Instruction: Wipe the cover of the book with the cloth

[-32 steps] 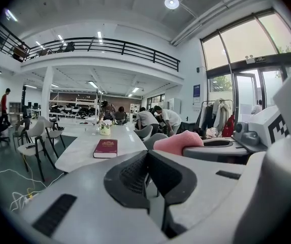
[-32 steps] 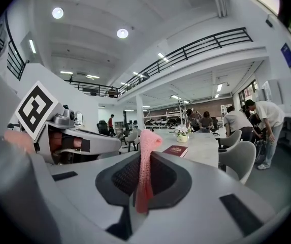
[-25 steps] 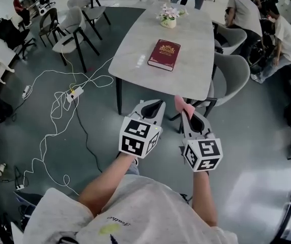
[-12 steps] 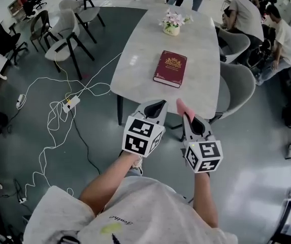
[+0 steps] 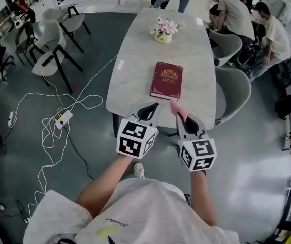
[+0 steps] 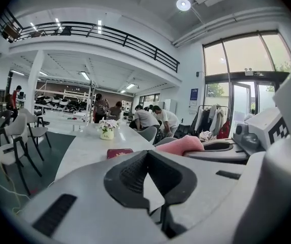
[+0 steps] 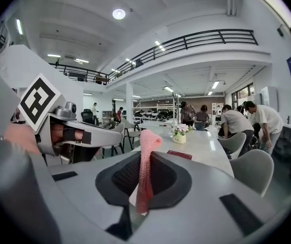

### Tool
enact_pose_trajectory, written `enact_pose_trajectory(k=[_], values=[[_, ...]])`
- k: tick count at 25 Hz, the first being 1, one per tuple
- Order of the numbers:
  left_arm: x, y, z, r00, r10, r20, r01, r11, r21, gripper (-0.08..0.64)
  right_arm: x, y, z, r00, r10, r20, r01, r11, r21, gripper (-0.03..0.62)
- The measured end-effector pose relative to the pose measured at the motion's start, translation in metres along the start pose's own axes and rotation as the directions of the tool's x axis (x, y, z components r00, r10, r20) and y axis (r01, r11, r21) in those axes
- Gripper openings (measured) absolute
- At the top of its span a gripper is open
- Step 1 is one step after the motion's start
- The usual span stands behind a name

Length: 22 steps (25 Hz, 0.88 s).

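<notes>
The long pale table stretches ahead of me. The red book lies closed on its near half, cover up. No wiping has begun, and both my tools hover near the table's near end, well short of the book. My left gripper is closed on nothing. My right gripper pinches the pink cloth. The whole cover is left to wipe.
</notes>
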State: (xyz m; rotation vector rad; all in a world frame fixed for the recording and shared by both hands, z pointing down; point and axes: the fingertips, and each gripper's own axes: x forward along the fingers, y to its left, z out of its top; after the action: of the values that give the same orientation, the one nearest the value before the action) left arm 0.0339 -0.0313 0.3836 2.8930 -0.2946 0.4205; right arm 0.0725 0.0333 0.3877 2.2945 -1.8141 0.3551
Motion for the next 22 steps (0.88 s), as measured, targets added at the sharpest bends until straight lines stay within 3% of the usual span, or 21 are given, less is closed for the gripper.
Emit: enact_pose_trajectory(k=[13, 22], values=[[0.030, 0.043, 0.004, 0.999, -0.036, -0.010, 0.036, 0.999, -0.003, 0.006, 0.050, -0.008, 0.014, 1.000, -0.029, 0.001, 0.029, 0.999, -0.017, 0.020], [0.060, 0.067, 0.009, 1.000, 0.007, -0.025, -0.007, 1.000, -0.001, 0.006, 0.087, -0.033, 0.020, 1.000, 0.009, 0.017, -0.009, 1.000, -0.012, 0.019]])
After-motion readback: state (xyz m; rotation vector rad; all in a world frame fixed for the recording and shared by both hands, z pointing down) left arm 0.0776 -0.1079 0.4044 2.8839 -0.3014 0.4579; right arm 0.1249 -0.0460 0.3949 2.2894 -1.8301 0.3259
